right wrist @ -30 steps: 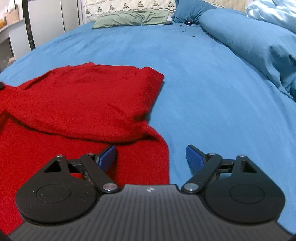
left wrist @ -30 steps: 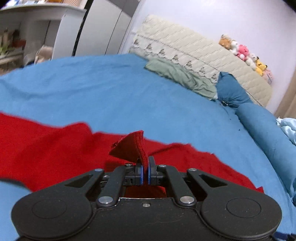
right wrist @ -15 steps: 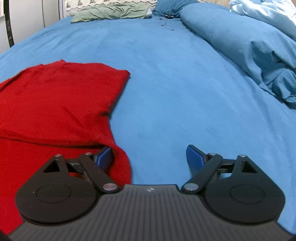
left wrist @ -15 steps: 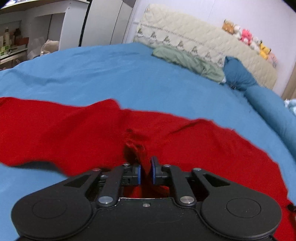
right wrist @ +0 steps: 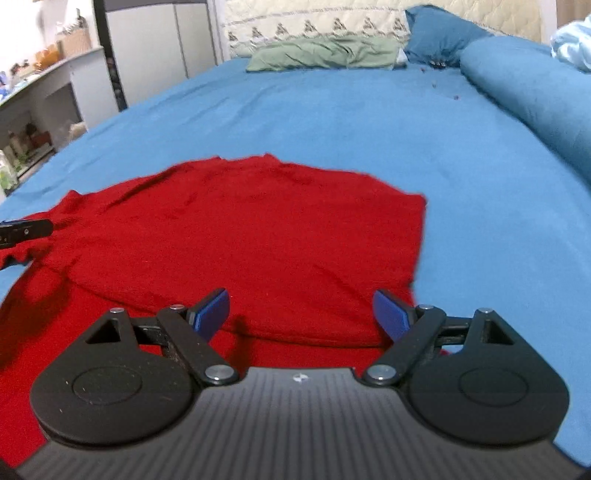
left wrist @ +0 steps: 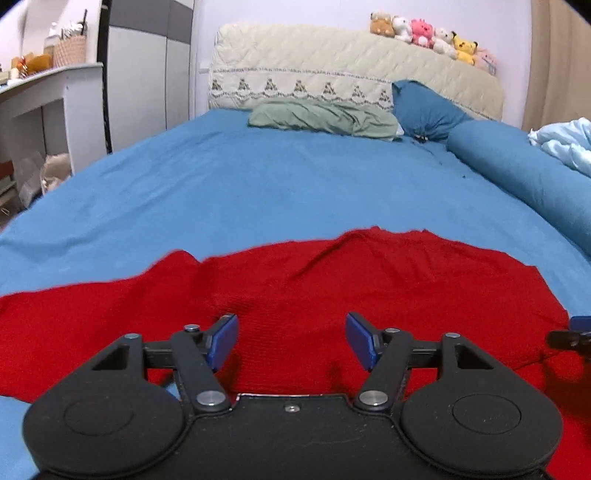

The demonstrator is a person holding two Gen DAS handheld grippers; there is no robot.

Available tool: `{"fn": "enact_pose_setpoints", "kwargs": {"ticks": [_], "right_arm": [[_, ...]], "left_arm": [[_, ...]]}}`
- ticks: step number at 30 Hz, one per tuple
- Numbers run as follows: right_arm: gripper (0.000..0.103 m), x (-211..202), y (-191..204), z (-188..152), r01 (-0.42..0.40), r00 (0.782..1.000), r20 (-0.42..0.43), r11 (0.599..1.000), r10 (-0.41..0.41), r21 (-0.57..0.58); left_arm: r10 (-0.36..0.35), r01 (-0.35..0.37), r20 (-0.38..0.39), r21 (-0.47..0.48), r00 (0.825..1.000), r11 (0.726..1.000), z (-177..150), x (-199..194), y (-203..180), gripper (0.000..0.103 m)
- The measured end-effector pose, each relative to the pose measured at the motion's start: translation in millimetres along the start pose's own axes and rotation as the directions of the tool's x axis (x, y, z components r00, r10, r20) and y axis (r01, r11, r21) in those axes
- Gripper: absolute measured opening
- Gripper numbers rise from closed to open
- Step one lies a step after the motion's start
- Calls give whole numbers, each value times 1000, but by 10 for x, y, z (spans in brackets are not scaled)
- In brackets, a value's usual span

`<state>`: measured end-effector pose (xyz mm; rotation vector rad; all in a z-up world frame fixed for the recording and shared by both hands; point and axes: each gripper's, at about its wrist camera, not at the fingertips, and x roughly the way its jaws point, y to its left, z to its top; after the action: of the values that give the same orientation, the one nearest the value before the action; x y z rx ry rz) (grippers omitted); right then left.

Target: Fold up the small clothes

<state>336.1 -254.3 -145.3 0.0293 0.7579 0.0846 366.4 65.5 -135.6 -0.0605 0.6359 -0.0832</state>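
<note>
One red garment (left wrist: 369, 295) is lying folded over on the blue bed (left wrist: 258, 184), near its front edge. The left gripper (left wrist: 291, 341) is hanging over the cloth's left part; its jaws have just been opening and are now standing apart, gripping nothing. The right gripper (right wrist: 301, 314) is hovering over the garment's right part, jaws spread, also released. Farther back, one green cloth (left wrist: 321, 120) is lying by the headboard (left wrist: 351, 70). Six plush toys (left wrist: 432, 35) are sitting along it.
</note>
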Motion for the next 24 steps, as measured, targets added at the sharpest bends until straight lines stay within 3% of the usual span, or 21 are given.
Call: {"fn": "enact_pose_setpoints", "kwargs": {"ticks": [3, 8, 11, 14, 18, 24], "right_arm": [[100, 156, -114, -107, 23, 999, -40, 998, -21, 56], [101, -35, -190, -73, -3, 1000, -4, 999, 3, 47], [101, -32, -150, 169, -32, 997, 66, 999, 31, 22], [101, 285, -113, 436, -14, 999, 51, 1000, 13, 13], [101, 899, -338, 599, 65, 997, -39, 992, -62, 104], [102, 1132, -533, 805, 136, 991, -19, 974, -134, 179]], "left_arm": [[-11, 11, -32, 15, 999, 1000, -79, 111, -24, 74], [-11, 12, -83, 6, 996, 1000, -239, 229, 50, 76], [-27, 27, -62, -2, 998, 1000, -310, 217, 32, 89], [1, 1, -63, 24, 998, 1000, -332, 230, -29, 93], [-3, 5, -59, 22, 998, 1000, -362, 232, -13, 94], [-7, 9, -60, 29, 998, 1000, -329, 252, -27, 95]]}}
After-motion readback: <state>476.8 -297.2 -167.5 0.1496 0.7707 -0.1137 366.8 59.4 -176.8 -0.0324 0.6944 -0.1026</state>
